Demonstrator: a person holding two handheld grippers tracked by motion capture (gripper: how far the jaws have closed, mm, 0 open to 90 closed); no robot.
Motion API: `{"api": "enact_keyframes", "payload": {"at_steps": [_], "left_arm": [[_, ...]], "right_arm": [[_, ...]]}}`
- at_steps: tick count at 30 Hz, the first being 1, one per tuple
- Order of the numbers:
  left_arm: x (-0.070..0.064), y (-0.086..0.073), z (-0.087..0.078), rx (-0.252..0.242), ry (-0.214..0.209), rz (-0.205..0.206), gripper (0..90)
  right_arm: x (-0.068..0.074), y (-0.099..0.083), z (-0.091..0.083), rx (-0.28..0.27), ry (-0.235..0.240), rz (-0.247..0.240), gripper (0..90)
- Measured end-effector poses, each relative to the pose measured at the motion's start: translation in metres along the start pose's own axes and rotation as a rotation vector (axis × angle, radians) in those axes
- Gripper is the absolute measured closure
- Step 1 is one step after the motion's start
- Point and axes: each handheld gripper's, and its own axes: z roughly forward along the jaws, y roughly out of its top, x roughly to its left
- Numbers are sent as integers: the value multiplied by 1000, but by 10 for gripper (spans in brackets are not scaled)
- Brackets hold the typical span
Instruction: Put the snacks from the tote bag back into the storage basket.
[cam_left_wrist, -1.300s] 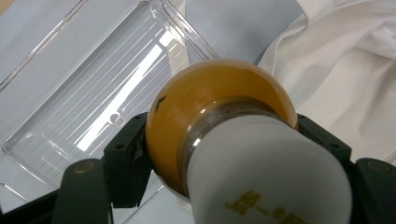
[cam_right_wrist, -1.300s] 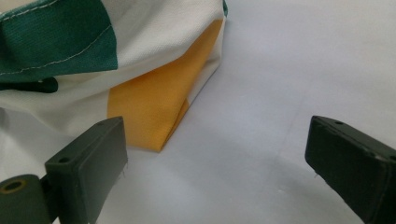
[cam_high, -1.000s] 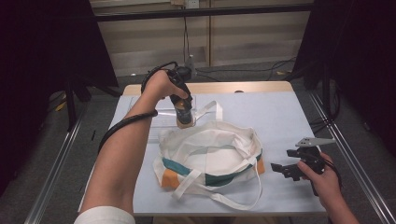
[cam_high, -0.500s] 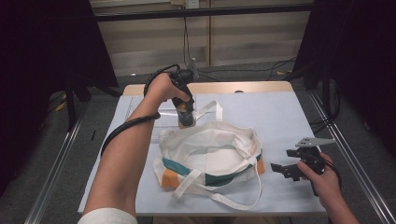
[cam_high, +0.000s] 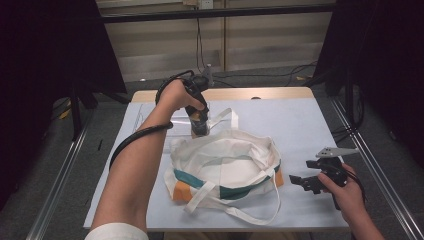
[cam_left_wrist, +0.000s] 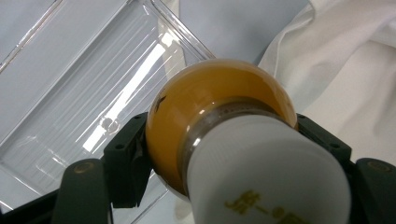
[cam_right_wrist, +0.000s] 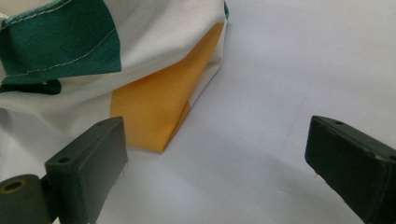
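Your left hand-held gripper is clamped on a light bulb, its two black jaws pressing the bulb's sides. The bulb has a smooth, glossy amber globe, a thin metal ring at the neck and a matte white base with gold lettering too blurred to read. You hold it above the far rim of the tote bag, at the back of the desk, over the near edge of a clear plastic tray. The tray is rigid and see-through, with fine ribbing along its floor and a raised lip.

The tote bag lies slumped open in the middle of the desk. It is soft white canvas with a stitched green band, orange corners and loose white straps trailing toward you.

Your right hand-held gripper rests low at the right, near the desk's front edge, jaws spread wide and grasping nothing. One orange corner of the bag lies just ahead of its jaws, apart from them. The desk's covering is a plain, pale blue-grey sheet.
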Motion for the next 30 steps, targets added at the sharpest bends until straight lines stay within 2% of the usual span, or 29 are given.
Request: {"api": "enact_keyframes", "payload": {"at_steps": [30], "left_arm": [[1,-3,11,-2,-3,-18,296]], "right_arm": [[1,1,1,3,6,0,51]]}}
